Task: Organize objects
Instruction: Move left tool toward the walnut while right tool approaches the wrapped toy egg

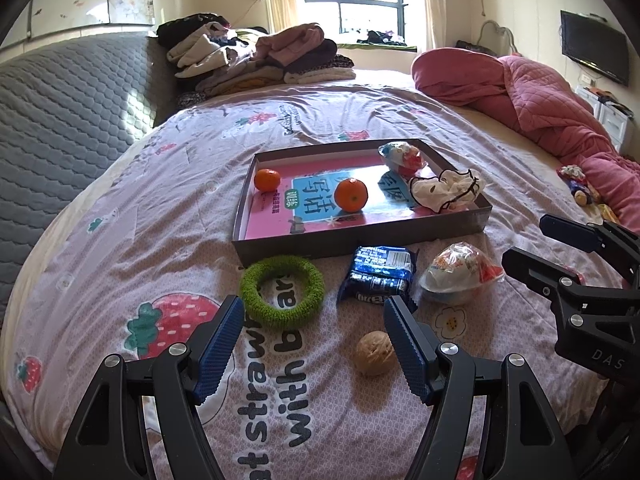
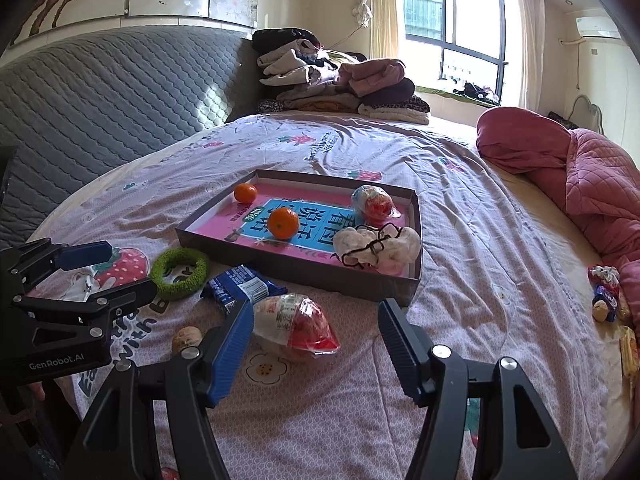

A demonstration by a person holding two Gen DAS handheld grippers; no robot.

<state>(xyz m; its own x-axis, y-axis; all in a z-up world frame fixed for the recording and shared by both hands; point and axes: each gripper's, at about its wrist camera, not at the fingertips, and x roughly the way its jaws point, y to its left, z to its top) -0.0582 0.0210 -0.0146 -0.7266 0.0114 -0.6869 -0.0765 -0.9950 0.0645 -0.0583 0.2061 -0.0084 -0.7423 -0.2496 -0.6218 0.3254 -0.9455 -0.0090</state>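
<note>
A shallow cardboard box (image 1: 360,236) (image 2: 296,270) lies on the bed and holds two oranges (image 1: 351,195) (image 2: 283,222), a wrapped toy egg (image 1: 402,157) (image 2: 374,204) and a white cloth with black cord (image 1: 446,189) (image 2: 376,250). In front of it lie a green fuzzy ring (image 1: 282,296) (image 2: 179,267), a blue snack packet (image 1: 378,274) (image 2: 240,286), a second wrapped egg (image 1: 458,276) (image 2: 294,328) and a walnut (image 1: 376,353) (image 2: 186,338). My left gripper (image 1: 314,316) (image 2: 116,270) is open and empty above the ring and walnut. My right gripper (image 2: 316,312) (image 1: 524,240) is open and empty just behind the second egg.
A pile of folded clothes (image 1: 256,56) sits at the far end of the bed. A pink quilt (image 1: 532,96) lies bunched on the right, with small snacks (image 2: 606,300) beside it. A grey padded headboard (image 1: 60,120) runs along the left.
</note>
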